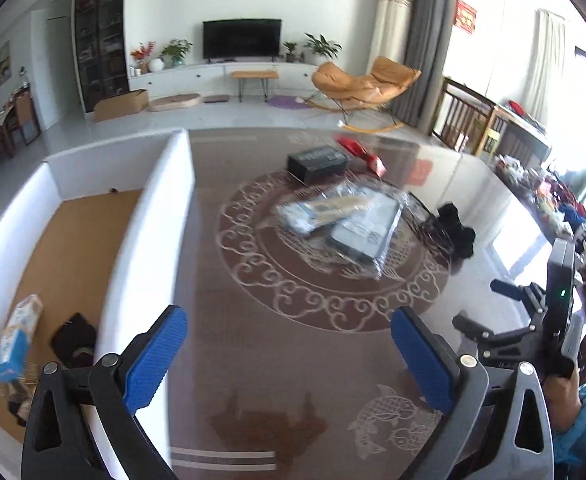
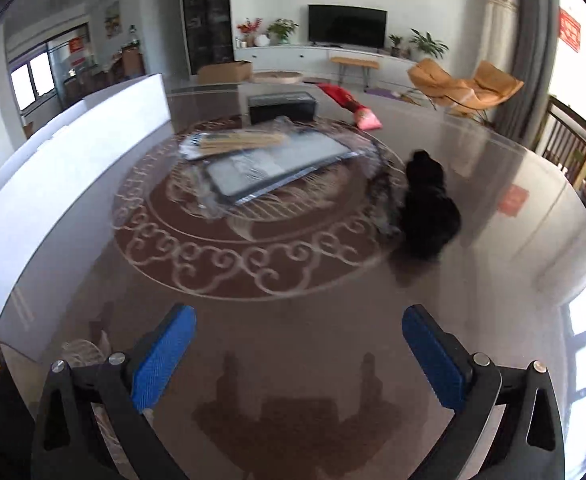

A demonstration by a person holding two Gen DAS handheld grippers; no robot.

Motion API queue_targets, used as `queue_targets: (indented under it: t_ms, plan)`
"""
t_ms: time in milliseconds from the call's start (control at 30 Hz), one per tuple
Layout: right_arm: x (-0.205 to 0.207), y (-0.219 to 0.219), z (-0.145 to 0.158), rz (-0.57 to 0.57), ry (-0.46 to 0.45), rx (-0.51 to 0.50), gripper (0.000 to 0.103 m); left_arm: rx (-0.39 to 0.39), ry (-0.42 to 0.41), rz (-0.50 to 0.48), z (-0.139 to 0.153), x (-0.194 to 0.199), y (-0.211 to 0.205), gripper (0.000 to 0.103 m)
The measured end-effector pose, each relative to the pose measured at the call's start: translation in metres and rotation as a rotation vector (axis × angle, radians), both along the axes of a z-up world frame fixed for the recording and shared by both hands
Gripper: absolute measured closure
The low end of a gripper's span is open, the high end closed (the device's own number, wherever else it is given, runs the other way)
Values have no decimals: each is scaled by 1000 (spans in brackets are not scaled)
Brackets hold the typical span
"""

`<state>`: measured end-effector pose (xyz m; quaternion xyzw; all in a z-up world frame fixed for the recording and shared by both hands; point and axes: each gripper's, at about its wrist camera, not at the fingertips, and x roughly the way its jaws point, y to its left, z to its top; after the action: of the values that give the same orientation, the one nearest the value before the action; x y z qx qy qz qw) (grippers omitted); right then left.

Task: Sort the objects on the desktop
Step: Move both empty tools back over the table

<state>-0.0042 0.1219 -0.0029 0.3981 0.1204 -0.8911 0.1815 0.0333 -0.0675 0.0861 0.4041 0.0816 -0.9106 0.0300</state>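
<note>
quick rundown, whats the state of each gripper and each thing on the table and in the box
left gripper: open, empty
right gripper: open, empty
white box: open-topped, partly filled
blue carton: in the box, tilted
plastic-wrapped bundle: on the table
black box: closed, on the table
black cloth: crumpled on the table

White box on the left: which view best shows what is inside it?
The left wrist view: it looks down into the white box, showing a blue carton and a dark item on its brown floor. The right wrist view shows only the box's outer wall.
</note>
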Motion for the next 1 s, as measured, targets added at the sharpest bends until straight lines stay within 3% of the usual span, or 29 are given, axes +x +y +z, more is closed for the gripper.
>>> queue_targets:
  t_ms: [167,267,533,1000]
  plan:
    - [-5,37,-6,-80,-45,17,0,-20,-114,-58,-71,-41,54,0]
    - [-5,43,-10,-90,-70,16,0,3,-146,-67,-97,-53,66,0]
    - [-2,45,-13,-116,-74,1,0,-69,-154,-62,-110,-63,78,0]
    - [1,50,-13,-176,-76,5,0,-69,-140,-59,-109,-64,78,0]
